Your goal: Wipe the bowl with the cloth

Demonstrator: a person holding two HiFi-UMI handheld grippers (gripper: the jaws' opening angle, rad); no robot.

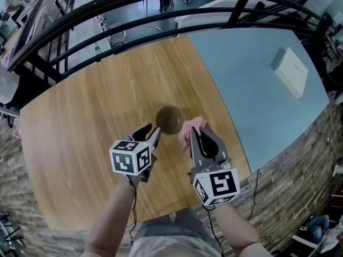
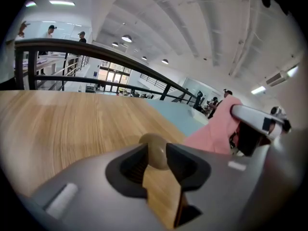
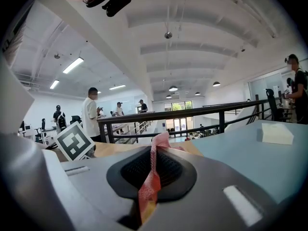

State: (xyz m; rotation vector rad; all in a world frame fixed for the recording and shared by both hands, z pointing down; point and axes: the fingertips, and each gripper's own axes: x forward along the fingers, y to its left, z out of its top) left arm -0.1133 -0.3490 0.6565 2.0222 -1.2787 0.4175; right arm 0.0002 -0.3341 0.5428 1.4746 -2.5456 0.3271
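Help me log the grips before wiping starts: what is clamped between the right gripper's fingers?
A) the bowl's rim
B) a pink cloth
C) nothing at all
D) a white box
B: in the right gripper view, the right gripper has its fingers closed on the pink cloth, which hangs from between them. The bowl sits on the wooden table, not in that grip.

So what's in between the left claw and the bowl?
Just bare wooden table. The left gripper view shows wood through the open left claw, right up to the bowl, nothing else.
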